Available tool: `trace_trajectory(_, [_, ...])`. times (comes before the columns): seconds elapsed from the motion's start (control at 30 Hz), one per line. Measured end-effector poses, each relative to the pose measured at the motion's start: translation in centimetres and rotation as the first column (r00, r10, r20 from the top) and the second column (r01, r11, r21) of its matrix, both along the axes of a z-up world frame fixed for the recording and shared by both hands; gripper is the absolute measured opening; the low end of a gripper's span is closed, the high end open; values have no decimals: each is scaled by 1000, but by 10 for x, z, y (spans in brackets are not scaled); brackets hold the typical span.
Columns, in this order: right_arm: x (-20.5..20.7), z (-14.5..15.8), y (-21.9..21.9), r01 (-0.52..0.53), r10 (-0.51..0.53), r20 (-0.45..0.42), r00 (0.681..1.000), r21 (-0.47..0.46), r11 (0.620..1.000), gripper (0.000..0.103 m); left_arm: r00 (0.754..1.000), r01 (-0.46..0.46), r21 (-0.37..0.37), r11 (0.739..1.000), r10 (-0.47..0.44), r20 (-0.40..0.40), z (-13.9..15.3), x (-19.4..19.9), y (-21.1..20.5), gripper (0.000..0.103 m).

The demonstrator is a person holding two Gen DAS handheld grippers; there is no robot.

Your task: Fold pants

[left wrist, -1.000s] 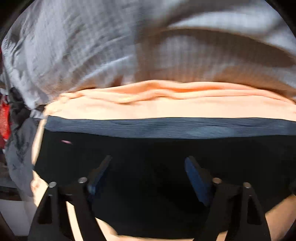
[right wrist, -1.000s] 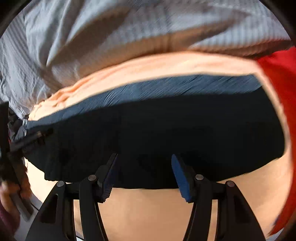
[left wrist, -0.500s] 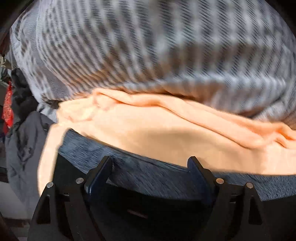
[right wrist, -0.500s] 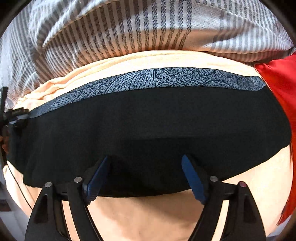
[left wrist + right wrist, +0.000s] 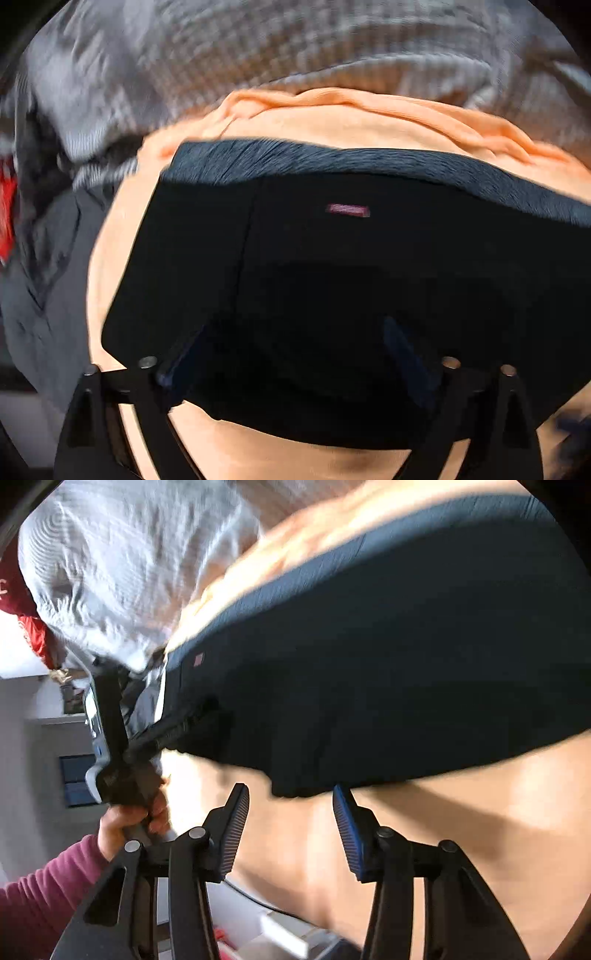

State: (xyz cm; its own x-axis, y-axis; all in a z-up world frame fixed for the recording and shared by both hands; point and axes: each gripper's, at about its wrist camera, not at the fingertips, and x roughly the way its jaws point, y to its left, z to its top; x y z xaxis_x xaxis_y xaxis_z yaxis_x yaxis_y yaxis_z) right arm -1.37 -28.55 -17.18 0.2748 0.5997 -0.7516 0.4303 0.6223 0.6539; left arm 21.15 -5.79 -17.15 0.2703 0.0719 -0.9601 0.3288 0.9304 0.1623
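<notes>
Black folded pants with a grey patterned waistband and a small pink label lie on an orange sheet. My left gripper is open, its fingers spread low over the pants' near edge. My right gripper is open and empty, hovering above the sheet just off the pants' near edge. In the right wrist view the left gripper reaches the pants' left end, held by a hand in a maroon sleeve.
A grey striped duvet is bunched behind the orange sheet. Dark grey and red clothes lie at the left. The bed edge, a floor and white furniture show at the left in the right wrist view.
The left gripper pulled back from the waistband to the pants' near edge. The right gripper lifted and swung away from the pants, its view tilting left. Both stayed open.
</notes>
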Motion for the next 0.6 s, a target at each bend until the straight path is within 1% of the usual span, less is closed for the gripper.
trace_trajectory(0.03, [-2, -8, 5, 24, -24, -4, 1000, 27, 999, 51, 1000, -6, -11, 1000, 6, -7, -1, 0, 1, 95])
trace_trajectory(0.1, [4, -22, 11, 64, -63, -20, 998, 53, 997, 51, 1000, 13, -13, 1000, -13, 6, 0, -1, 2, 95])
trace_trajectory(0.17, [-1, -27, 9, 85, -84, -23, 996, 44, 995, 51, 999, 30, -15, 999, -29, 18, 0, -3, 2, 95])
trace_trajectory(0.23, [1, -29, 7, 111, -111, -23, 994, 45, 993, 51, 1000, 26, -27, 999, -26, 15, 1, -4, 3, 95])
trace_trajectory(0.3, [6, -25, 3, 127, -126, -29, 992, 40, 991, 35, 999, 29, -29, 999, -29, 18, -1, 0, 6, 95])
trace_trajectory(0.33, [8, -21, 2, 126, -126, -21, 992, 42, 991, 7, 999, 31, -29, 999, -31, 17, -3, 3, 8, 95])
trace_trajectory(0.37, [6, -11, -1, 120, -120, -7, 993, 43, 992, 7, 999, 33, -31, 999, -32, 17, -2, 3, 7, 95])
trace_trajectory(0.4, [10, 1, 2, 90, -91, 29, 995, 16, 996, 7, 999, 34, -33, 999, -33, 16, -1, 2, 7, 95])
trace_trajectory(0.43, [12, 8, 5, 64, -63, 45, 997, -11, 998, 7, 999, 36, -36, 999, -36, 16, -1, 2, 8, 95])
trace_trajectory(0.47, [10, 9, 6, 51, -51, 44, 998, -16, 999, 7, 999, 40, -40, 998, -39, 19, -1, 2, 9, 95])
trace_trajectory(0.5, [6, 5, 6, 53, -53, 26, 998, -8, 999, 7, 999, 43, -41, 998, -42, 23, -2, 2, 10, 95])
trace_trajectory(0.6, [-13, -21, 4, 82, -81, -82, 993, -1, 997, 5, 998, 50, -32, 998, -49, 38, -4, 1, 11, 98])
